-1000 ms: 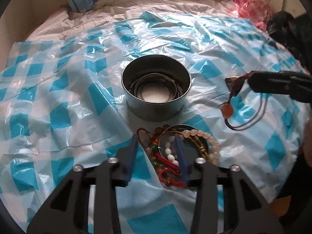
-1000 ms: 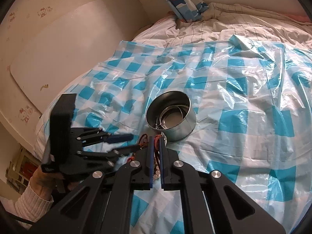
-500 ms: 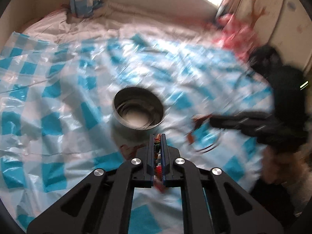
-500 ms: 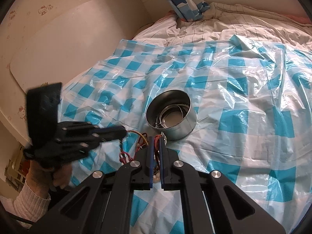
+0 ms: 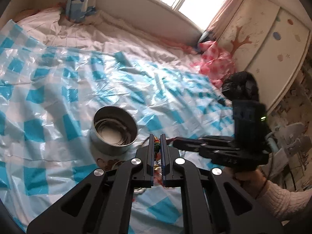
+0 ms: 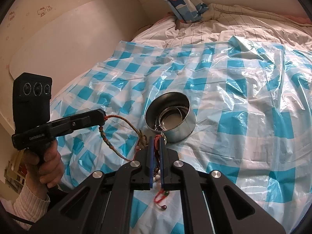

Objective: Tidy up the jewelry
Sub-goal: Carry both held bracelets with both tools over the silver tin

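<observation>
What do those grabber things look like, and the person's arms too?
Both grippers, left gripper and right gripper, are black plastic with pistol handles, silver bolts and blue finger pads. The left has three round lenses and white lettering. The person wears pale ribbed knit sleeves.

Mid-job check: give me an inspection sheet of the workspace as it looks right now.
Surface: blue checked plastic sheet over a bed.
Job's things: metal tin holding bangles; braided cord bracelet; jewelry pile beside the tin.
Clutter: pink cloth, black bag.
Grippers: left hand-held gripper shut on the bracelet; right hand-held gripper closed on red cords.
Cables: nothing seen.
Surroundings: pillow, wardrobe.
</observation>
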Demonstrator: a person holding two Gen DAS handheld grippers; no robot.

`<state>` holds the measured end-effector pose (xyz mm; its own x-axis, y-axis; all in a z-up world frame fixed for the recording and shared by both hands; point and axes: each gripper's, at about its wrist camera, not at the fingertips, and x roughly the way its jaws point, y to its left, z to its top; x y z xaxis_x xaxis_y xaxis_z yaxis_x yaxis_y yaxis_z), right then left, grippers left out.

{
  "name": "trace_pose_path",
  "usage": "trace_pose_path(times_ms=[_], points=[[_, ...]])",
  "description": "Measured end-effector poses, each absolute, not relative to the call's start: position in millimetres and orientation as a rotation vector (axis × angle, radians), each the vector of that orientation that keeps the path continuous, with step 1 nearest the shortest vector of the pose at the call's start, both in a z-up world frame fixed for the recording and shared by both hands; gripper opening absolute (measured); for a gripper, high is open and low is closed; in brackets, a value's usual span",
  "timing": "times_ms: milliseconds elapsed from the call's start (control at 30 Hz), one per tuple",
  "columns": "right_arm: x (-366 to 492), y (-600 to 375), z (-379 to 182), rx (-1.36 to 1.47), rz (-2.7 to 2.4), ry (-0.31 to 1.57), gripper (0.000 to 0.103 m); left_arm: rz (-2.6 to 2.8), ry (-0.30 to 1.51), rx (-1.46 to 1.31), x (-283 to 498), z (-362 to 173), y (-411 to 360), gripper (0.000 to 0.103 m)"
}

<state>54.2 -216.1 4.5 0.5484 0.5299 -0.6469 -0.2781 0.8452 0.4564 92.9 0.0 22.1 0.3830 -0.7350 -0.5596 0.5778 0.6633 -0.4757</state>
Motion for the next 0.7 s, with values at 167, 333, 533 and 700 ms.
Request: trace_pose_path(times_ms=[167,333,533,700], points=[[55,-216,6,0.324,0.488,0.859,0.006,-0.843,0.813,-0.240,95,24,2,0.005],[55,-215,10,0.336,0.496,0.837,0.006,-0.796,0.812,-0.243,98,23,3,0.005],[59,-213,15,0.359,0.504,0.808,0.006,-0.720,0.812,-0.218,103,19,1,0.005],[64,-207,19,0.368,0.511,0.783,0.006,-0.689,0.798,-0.187,106,20,-4,0.005]])
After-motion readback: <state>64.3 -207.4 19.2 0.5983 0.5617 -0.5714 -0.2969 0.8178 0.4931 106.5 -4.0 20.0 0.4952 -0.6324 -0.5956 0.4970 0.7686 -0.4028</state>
